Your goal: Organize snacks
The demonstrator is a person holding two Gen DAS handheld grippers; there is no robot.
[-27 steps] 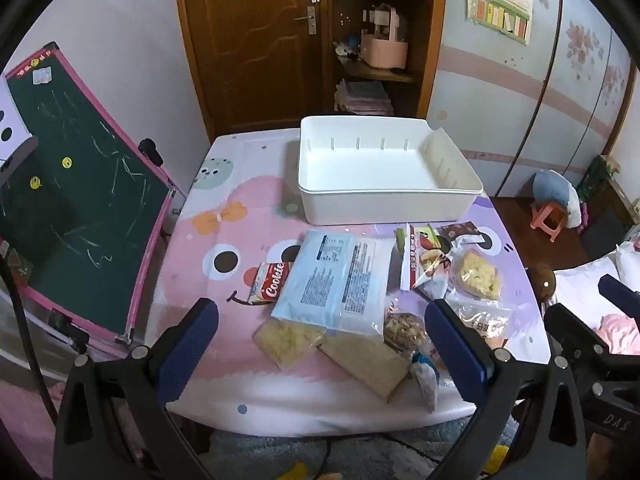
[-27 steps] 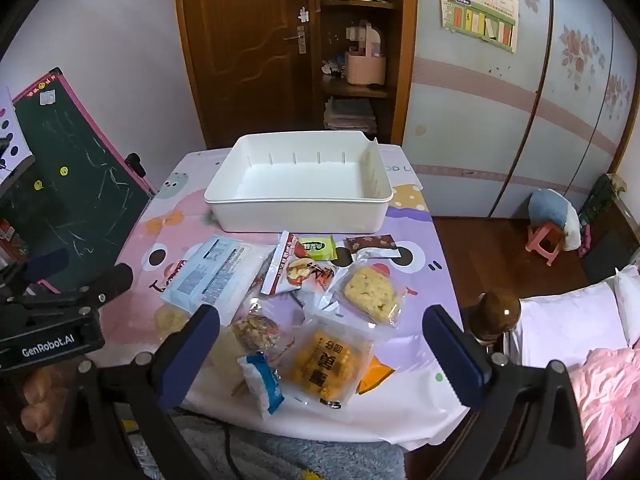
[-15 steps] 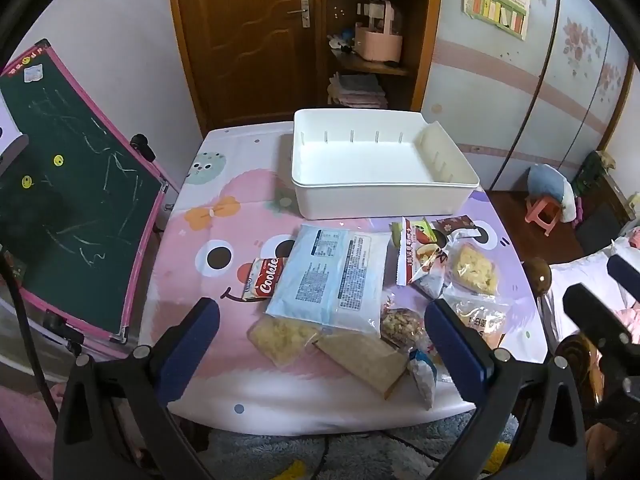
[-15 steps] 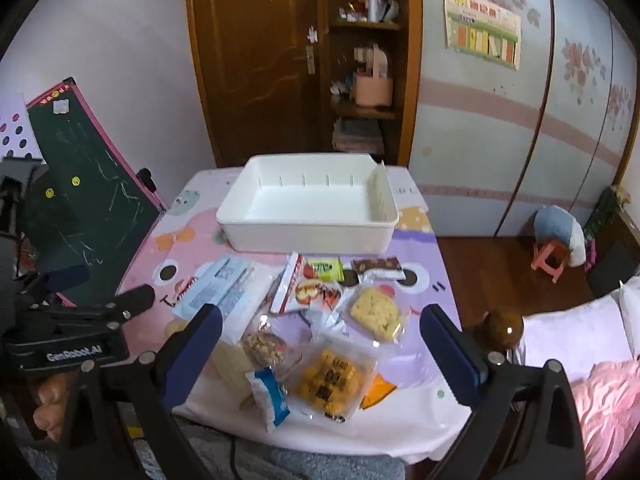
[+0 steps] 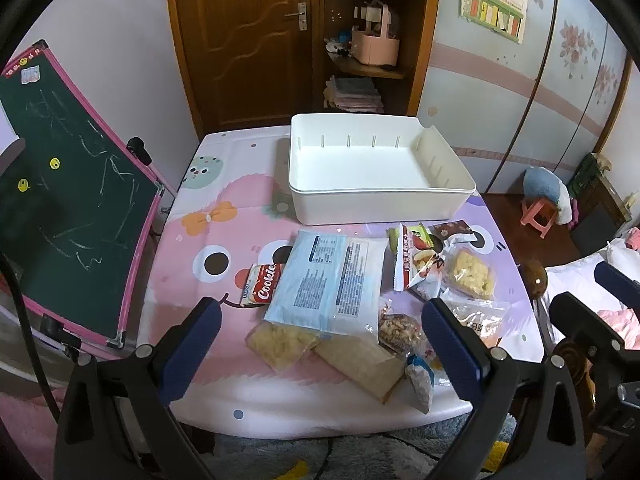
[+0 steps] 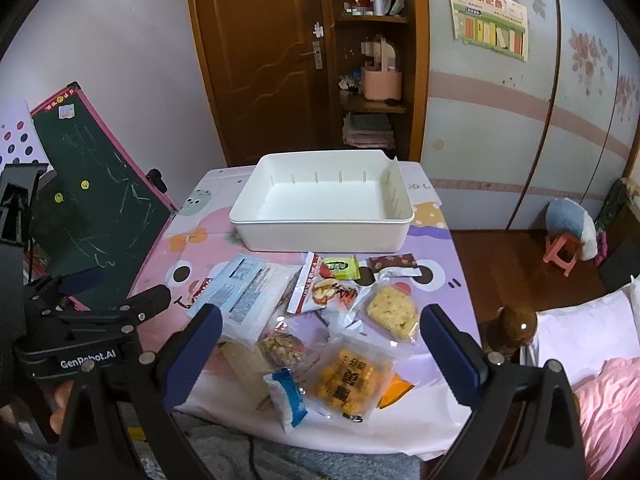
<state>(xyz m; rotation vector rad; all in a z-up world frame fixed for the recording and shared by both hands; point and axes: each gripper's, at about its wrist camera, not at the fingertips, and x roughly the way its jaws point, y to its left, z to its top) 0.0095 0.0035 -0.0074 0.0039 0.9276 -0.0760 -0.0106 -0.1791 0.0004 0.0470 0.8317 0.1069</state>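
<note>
Nearest the cameras, the left gripper point(image 5: 320, 340) and the right gripper point(image 6: 320, 344) both hang above the near edge of the table with their blue-padded jaws spread wide and nothing between them. Below them, a cartoon-printed pink and purple tablecloth point(image 5: 200, 240) covers the table, and the snacks lie loose on its near half. At the near edge lie a small white and blue packet point(image 6: 286, 398), a clear bag of orange-yellow snacks with printed characters point(image 6: 352, 380) to its right, and a flat tan paper-wrapped packet point(image 5: 360, 364) to its left. Just beyond sit a clear bag of pale yellow flakes point(image 5: 280, 340) and a small bag of brown nuts point(image 6: 282, 346). A large pale blue and white printed pouch point(image 5: 328, 280) lies across the middle, partly over a small red "Cookie" packet point(image 5: 262, 286) at its left. To the right are a red and white sachet point(image 6: 320, 290) and a clear-wrapped yellow cake point(image 6: 390, 312). Farther back stands a white rectangular plastic bin point(image 6: 320, 232), nothing inside it. A green chalkboard with a pink frame point(image 5: 64, 200) leans at the left.
</note>
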